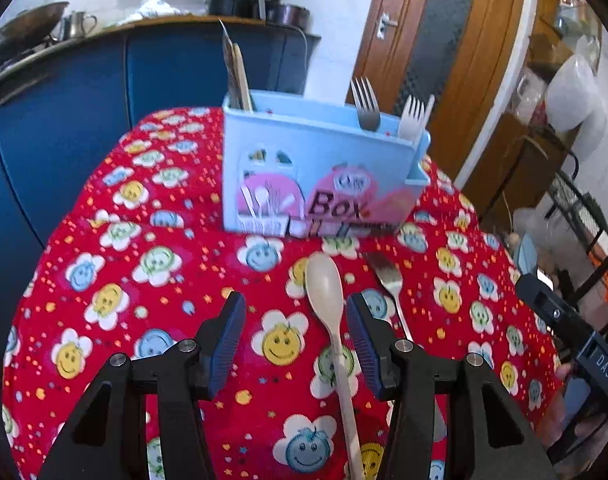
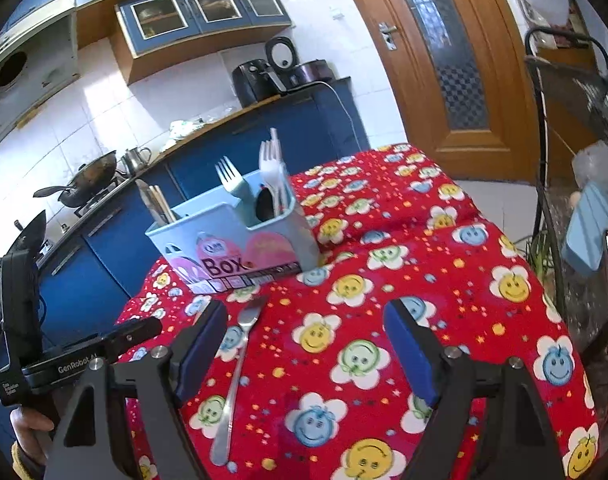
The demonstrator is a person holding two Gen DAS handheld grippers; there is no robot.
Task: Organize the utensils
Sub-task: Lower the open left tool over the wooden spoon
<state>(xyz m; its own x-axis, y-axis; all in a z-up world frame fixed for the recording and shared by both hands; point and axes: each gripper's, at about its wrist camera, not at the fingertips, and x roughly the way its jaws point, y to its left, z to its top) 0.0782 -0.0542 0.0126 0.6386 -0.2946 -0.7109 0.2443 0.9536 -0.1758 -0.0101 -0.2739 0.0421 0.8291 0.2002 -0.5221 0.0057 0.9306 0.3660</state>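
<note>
Utensils still to be sorted lie flat on the surface [image 1: 104, 208], which is draped in a red smiley-flower cloth; the surface is the biggest thing here, and its soft, rumpled cover is the first worry, since a finger dragged low could snag or bunch the fabric and shift whatever rests on it. Next in size, the blue utensil box [image 1: 315, 168] stands upright beyond the loose pieces, already holding chopsticks [image 1: 240, 76] at one end and a metal fork [image 1: 365, 104] and white plastic forks [image 1: 413, 118] at the other. Those upright tines and sticks crowd the openings, so anything lowered in could knock them or tip the light box, I judge.

The left hand-held gripper [image 1: 296, 340] hangs wide open above the cloth, gripping nothing, with the beige spoon [image 1: 331, 320] lying between its fingers but close against the right one. Closing from here may push the spoon sideways rather than pinch it, and the slim handle may roll or slip. The right hand-held gripper [image 2: 305, 344] is likewise spread wide and empty, with the loose metal fork [image 2: 236, 368] lying just by its left finger.

That fork sits just beside the spoon, tines nearly at the box's foot, so a sloppy pickup of one could nudge the other. Both grippers work near each other and could collide.
</note>
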